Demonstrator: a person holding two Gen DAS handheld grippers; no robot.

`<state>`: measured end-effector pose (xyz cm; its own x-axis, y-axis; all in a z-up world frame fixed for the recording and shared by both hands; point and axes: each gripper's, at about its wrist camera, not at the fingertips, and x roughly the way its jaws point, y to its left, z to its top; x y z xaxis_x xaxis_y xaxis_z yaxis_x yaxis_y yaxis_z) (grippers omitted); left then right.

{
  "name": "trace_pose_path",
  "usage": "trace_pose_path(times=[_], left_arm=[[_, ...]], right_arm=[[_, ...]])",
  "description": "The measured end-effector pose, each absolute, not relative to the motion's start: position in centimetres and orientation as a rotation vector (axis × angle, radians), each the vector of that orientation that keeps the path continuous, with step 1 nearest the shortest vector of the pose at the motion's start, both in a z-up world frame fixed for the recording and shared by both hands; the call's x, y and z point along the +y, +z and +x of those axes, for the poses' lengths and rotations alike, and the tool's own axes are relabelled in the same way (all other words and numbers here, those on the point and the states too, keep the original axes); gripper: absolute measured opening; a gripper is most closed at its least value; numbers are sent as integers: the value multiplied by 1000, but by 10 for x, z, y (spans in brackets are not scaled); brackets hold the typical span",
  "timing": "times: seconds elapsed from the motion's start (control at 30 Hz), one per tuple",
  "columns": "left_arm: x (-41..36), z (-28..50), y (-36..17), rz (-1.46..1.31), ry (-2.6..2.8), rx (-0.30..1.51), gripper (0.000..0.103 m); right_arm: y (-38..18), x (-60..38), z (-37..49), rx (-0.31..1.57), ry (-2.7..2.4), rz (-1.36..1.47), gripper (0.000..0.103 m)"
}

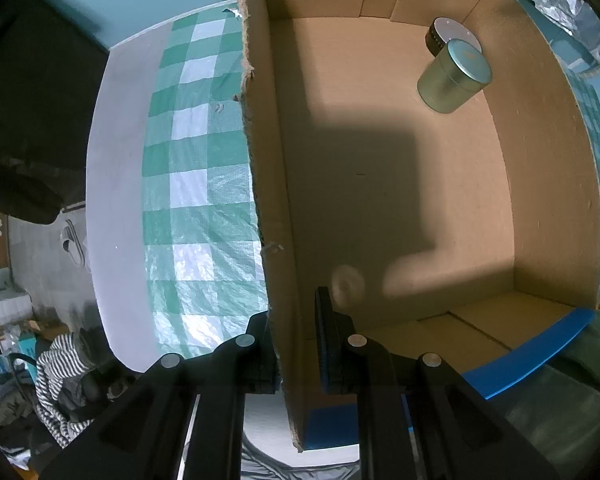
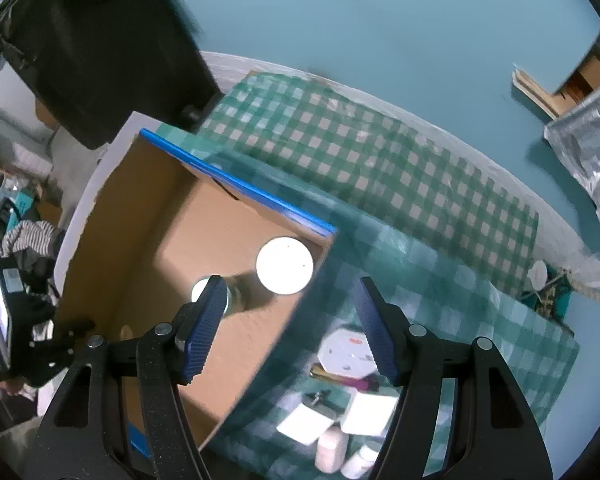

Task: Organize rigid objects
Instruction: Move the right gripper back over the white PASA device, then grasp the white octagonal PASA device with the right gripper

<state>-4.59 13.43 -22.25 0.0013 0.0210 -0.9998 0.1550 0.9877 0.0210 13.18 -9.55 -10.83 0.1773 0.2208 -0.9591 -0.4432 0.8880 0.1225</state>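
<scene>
Green-and-white checked tablecloth over a pale table, teal wall behind; that's the setting. Starting from the left: my left gripper straddles the ragged side wall of the cardboard box, one finger outside over the cloth, the other blue-padded one inside; the pads look closed up on that wall, so I'd say clamped on the cardboard. Further in and off to the right of that view, two tins sit together in the far corner of the box floor; a greenish tin with a teal lid in front, and a dark tin with a silvery lid right behind it, touching or nearly.

From the right wrist view the box is on the left with its blue-taped rim; the silvery lid glares white in there, the other tin half hidden behind my left-hand pad. My right gripper hangs above the box's near corner, fingers wide apart, holding nothing. Down to the right, outside the box on the cloth: an octagonal white tin, a couple of white square boxes, and small white bottles; all a bit blurred.
</scene>
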Motion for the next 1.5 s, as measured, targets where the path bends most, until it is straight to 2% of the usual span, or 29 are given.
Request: trace_pose_path(times=[0.33,0.47,0.57,1.03,1.5], left_arm=[[132,-46,-222,143,-107,1564,13],[131,-47,-223,145,-103,1568,13],[133,-47,-223,138,-101,1571,13],[135,-48,-224,139,-96,1573,13],[138,-48,-225,127,-92,1574,13]], right_arm=[[-124,-144,122,1365,372,-148,67],[-141,-158,120,1402,335,-140,73],[-157,-165,117,1441,325,-117,73],[-231,-163,112,1563,279,-86,74],[-263,-156,114,1597,226,-119,74]])
